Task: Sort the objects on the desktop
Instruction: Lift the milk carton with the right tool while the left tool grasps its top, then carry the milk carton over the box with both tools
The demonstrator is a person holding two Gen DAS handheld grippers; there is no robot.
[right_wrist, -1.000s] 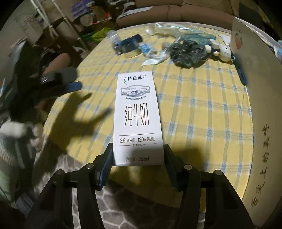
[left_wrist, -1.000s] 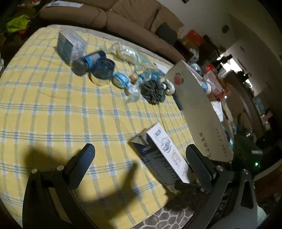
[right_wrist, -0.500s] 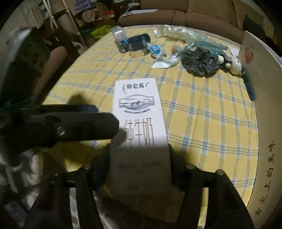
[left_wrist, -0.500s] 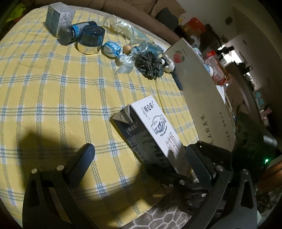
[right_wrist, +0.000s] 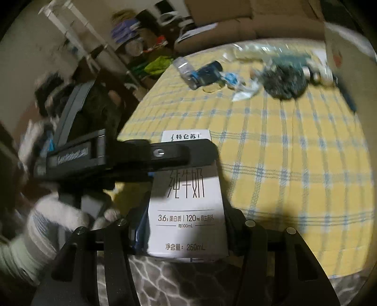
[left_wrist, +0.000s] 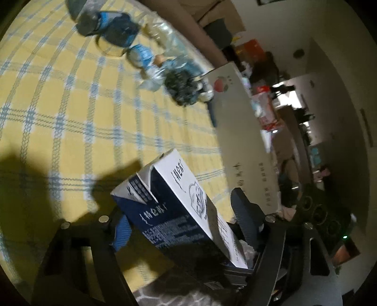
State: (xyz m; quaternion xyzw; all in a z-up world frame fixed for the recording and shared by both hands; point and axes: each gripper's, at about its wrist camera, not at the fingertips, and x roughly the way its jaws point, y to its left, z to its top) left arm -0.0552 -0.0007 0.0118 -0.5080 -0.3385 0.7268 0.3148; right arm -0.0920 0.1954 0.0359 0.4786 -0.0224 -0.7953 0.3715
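Between the two fingers of the right claw [right_wrist: 187, 235] sits a white milk carton [right_wrist: 187, 207], pinched by its lower end with its printed front facing up at the camera. The carton juts forward and up over the near edge of the bench [right_wrist: 294, 164], which is draped in a yellow cloth with blue check lines.

The left claw [left_wrist: 181, 219] comes in from the side across the carton's upper part — in the right wrist view its black finger [right_wrist: 174, 153] lies across the white front, just under the top line of print. In the left wrist view the same carton [left_wrist: 174, 200] fills the space between the left fingers, its dark blue side and folded top corner turned toward the lens. The left jaws are closing around it; the blue pad on one side looks to be at the carton's side, but whether both pads already press cannot be told. A person's gloved hand [right_wrist: 54, 226], in a pale knit glove, holds the left tool's handle at the lower left of the right wrist view.

Farther out, toward the far edge of the bench, a blurred row of small things lies together: a dark blue jar [right_wrist: 208, 73], a clear small box [right_wrist: 185, 68], crumpled clear plastic wrap [right_wrist: 245, 90], and a dark scrunchie [right_wrist: 285, 82]. A pale cardboard box [left_wrist: 242, 131] with a round red mark stands along the bench's side. Beyond the bench is a brown sofa [right_wrist: 259, 21].
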